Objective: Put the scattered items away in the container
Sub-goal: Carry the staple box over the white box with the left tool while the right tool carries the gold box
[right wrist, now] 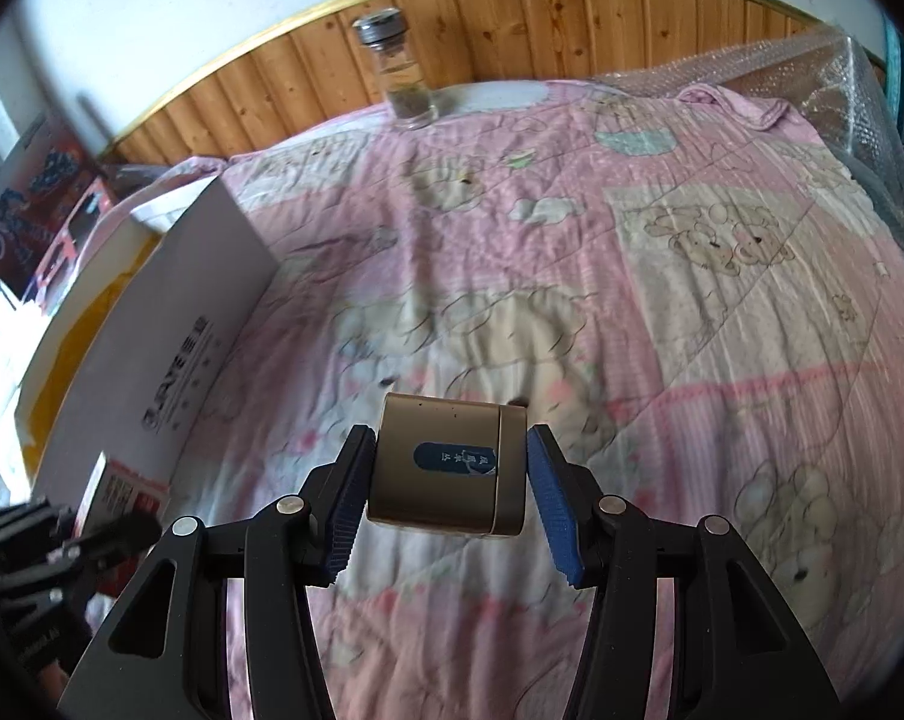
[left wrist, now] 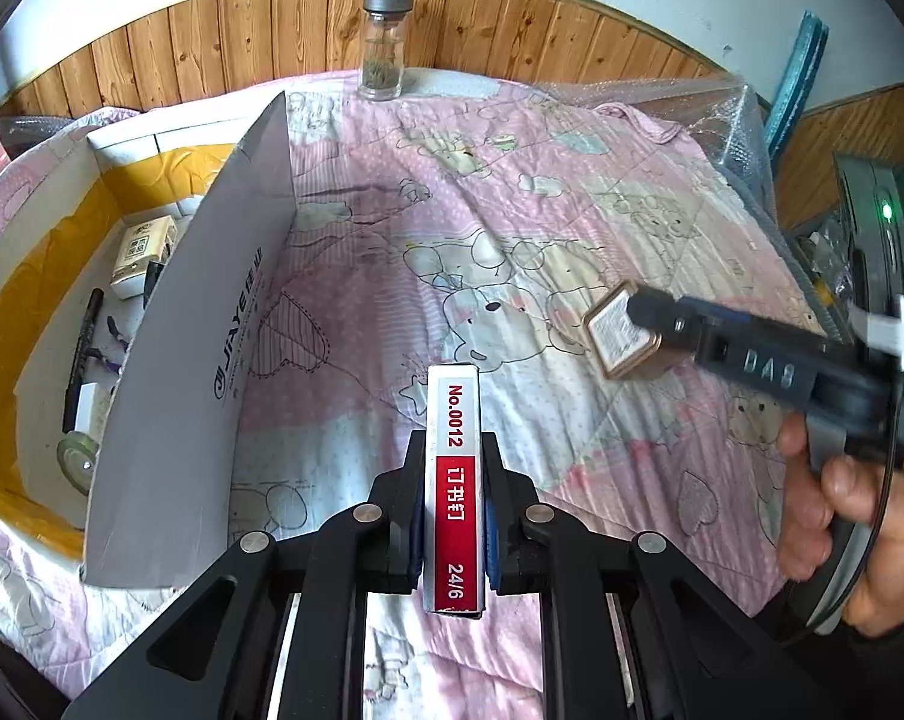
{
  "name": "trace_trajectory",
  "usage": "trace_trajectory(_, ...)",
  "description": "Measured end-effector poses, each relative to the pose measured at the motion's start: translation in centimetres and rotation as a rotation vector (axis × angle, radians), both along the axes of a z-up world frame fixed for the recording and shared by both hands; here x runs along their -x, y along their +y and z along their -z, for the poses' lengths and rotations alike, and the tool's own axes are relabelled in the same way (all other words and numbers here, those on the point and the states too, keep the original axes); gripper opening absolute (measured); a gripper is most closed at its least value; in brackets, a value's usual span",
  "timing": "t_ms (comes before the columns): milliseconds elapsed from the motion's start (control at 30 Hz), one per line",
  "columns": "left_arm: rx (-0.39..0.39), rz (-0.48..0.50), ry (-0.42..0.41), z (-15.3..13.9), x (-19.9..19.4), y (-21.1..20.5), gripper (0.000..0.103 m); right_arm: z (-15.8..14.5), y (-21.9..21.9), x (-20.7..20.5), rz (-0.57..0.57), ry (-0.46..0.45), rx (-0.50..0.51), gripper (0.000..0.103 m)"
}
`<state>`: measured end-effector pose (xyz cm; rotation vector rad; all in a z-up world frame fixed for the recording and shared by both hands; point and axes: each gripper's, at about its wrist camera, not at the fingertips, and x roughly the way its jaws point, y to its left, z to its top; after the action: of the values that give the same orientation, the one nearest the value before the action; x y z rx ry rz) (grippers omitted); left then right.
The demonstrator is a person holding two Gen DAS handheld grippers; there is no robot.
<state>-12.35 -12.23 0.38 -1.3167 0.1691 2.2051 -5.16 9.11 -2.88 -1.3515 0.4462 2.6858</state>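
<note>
Holding, left tool (left wrist: 452, 516): I clench the staple box (left wrist: 455, 480), right of the carton (left wrist: 176, 360).
Right tool (right wrist: 452, 498): grasping the gold tin (right wrist: 446, 468).
Next: I'd clear the wall, then let go.

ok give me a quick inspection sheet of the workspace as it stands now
Surface: pink cartoon-print quilt, wrinkled, spread over the work area.
Job's things: open white cardboard box at left, already holding a pen, a tape roll and a small carton; staple box and gold tin not yet in it.
Clutter: glass jar with a grey lid, standing at the far edge.
Grippers: left hand-held gripper shut on the staple box; right hand-held gripper around the gold tin, which looks lifted off the quilt.
Cables: thin black cable by the right hand.
Surroundings: wood-panelled wall, bubble wrap at right.
</note>
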Motion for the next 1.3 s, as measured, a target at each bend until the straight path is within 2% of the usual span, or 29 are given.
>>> trace_trajectory(333, -0.022, 0.009, 0.018, -1.4, -1.7, -1.1, 0.015, -0.7, -4.2, -3.9, -0.072, 0.012, -0.008, 0.054)
trace_trajectory(767, -0.067, -0.01, 0.021, -2.7, -3.2, -3.8, 0.015, -2.0, -8.8, -7.0, -0.173, 0.032, 0.04, 0.054)
trace_trajectory(1033, -0.111, -0.036, 0.034, -4.3, -3.5, -5.9, 0.015, -4.0, -11.6, -7.8, -0.255, 0.067, 0.043, 0.054)
trace_trajectory(1300, -0.161, -0.08, 0.053, -6.2, -2.6, -8.4, 0.015, -6.6, -13.5, -6.9, -0.312, 0.112, 0.03, 0.054)
